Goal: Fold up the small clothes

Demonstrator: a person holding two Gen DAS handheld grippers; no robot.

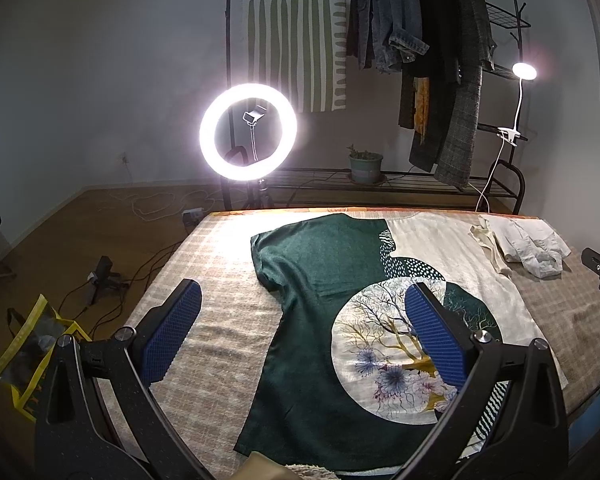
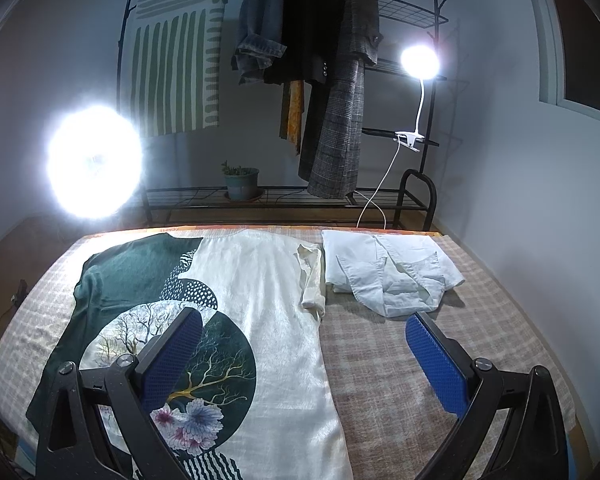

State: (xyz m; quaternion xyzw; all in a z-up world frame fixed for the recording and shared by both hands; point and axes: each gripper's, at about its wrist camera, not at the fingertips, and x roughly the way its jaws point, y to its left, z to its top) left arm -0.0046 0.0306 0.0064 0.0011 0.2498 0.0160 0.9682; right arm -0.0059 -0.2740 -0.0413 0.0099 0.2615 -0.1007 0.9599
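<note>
Blue-padded fingers of our left gripper (image 1: 302,328) stand wide apart with nothing between them, hovering above the near half of the green-and-cream T-shirt (image 1: 332,312). One finger hangs over the checked bedcover (image 1: 220,344), the other over the shirt's round tree-and-flower print. Our right gripper (image 2: 304,356) is spread just as wide and holds nothing; its left finger sits above the same print, its right one over bare bedcover. We see the T-shirt lying flat and spread out along the bed, its dark green side to our left and the cream side to our right, with the cream sleeve bunched at the far right edge. Just beside that sleeve, at the far right corner, lies a crumpled white shirt (image 2: 392,276). Beyond the bed stand a glowing ring light (image 1: 248,133), a clip lamp (image 2: 419,62), a potted plant (image 1: 365,165) and a rack of hanging coats (image 2: 340,80).
</note>
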